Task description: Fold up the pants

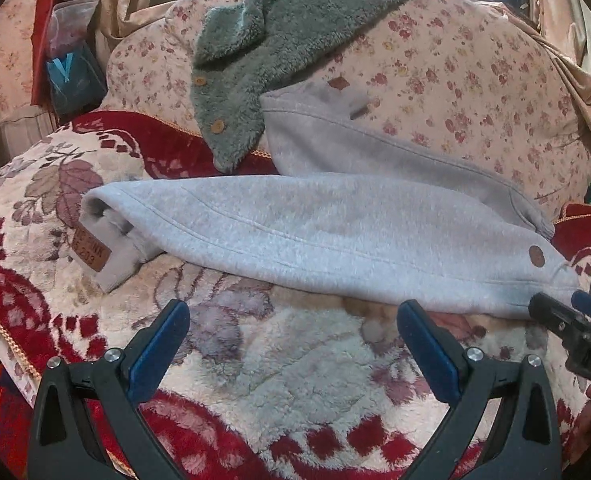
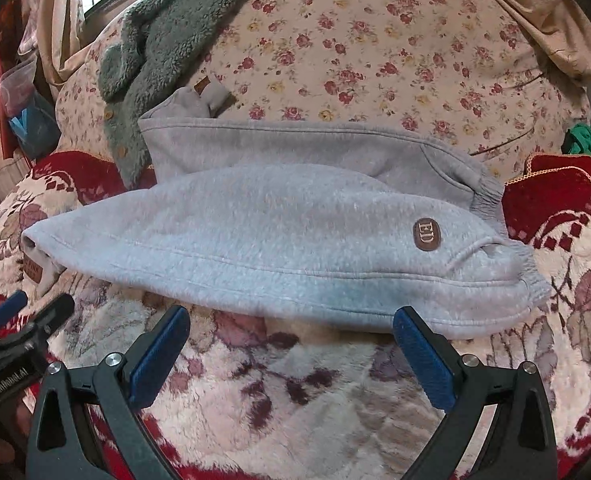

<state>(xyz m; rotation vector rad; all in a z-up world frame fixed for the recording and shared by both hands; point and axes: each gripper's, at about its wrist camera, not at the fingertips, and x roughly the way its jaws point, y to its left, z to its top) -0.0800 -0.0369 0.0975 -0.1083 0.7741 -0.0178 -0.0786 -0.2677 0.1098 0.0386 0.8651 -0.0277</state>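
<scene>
Both my left hand-held gripper (image 1: 293, 316) and right hand-held gripper (image 2: 291, 322) hang spread, empty. Pinching one layer of the pants (image 2: 275, 232) could undo the fold.

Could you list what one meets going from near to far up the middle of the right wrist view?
Right gripper → blanket → grey pants → floral cushion.
</scene>
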